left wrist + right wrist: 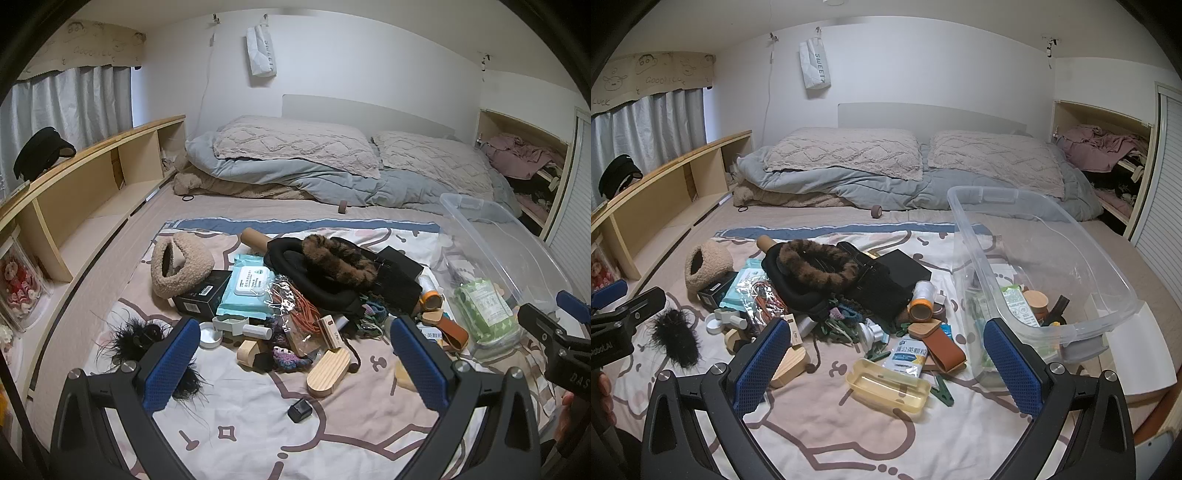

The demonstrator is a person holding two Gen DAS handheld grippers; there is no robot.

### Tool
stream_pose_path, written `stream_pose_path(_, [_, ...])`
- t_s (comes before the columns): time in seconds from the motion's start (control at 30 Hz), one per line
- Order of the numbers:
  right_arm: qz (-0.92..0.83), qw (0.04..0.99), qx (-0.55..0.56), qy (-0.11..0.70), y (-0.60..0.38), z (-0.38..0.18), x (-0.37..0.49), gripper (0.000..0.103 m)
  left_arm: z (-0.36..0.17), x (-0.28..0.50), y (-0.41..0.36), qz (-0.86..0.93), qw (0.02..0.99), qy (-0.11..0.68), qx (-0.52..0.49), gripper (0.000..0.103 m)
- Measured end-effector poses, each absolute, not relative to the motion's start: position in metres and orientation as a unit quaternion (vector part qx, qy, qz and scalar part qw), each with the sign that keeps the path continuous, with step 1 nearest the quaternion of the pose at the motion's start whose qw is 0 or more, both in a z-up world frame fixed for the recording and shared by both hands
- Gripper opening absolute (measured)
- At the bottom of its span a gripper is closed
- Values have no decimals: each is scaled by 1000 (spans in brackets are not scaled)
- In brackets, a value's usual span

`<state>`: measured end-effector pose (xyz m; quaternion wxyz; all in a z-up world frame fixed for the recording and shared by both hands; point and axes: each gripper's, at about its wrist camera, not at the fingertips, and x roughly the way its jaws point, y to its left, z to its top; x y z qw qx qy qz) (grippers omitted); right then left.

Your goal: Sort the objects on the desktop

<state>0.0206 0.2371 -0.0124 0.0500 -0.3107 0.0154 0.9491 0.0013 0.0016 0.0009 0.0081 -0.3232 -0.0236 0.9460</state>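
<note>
- My left gripper [291, 354] fills the bottom of the left wrist view, its two blue-padded fingers [170, 362] spread wide with nothing between them.
- My right gripper [882, 354] sits the same way at the bottom of the right wrist view, jaws wide apart and empty.
- Both hang above a patterned blanket [236, 424] spread over a bed, pointing down at a slant.
- The things to sort lie in a heap at the centre of both frames, on the blanket.
- Centre of the left view: a blue pack of wet wipes [248, 288], touching a black box [201, 295] on its left.
- Left of those, a beige fleecy hat [177, 264] lies on its side.
- Lower left, a black feathery item [136, 338] sits just beside my left finger.
- Lower centre, a rounded wooden block [328, 371] and, below it, a small black cube [300, 410].
- Centre of the right view: a dark bag with a brown fur trim [816, 264] tops the heap.
- Lower centre of the right view: a yellowish open tray [888, 387], touching a blue-and-white sachet [908, 354]; a brown leather strap [947, 350] lies just right of it.
- Right of the frame, a clear plastic bin [1067, 236] stands on the bed, with a green packet [1015, 302] and a few small items inside.
- Top centre, two pillows [849, 151] rest on a folded grey duvet.
</note>
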Motion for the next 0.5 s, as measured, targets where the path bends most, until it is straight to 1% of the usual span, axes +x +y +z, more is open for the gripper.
stream_pose_path(0.5, [949,51,-311,15,237,-13,20,103,1,1,2,946,8,-21,-323,103])
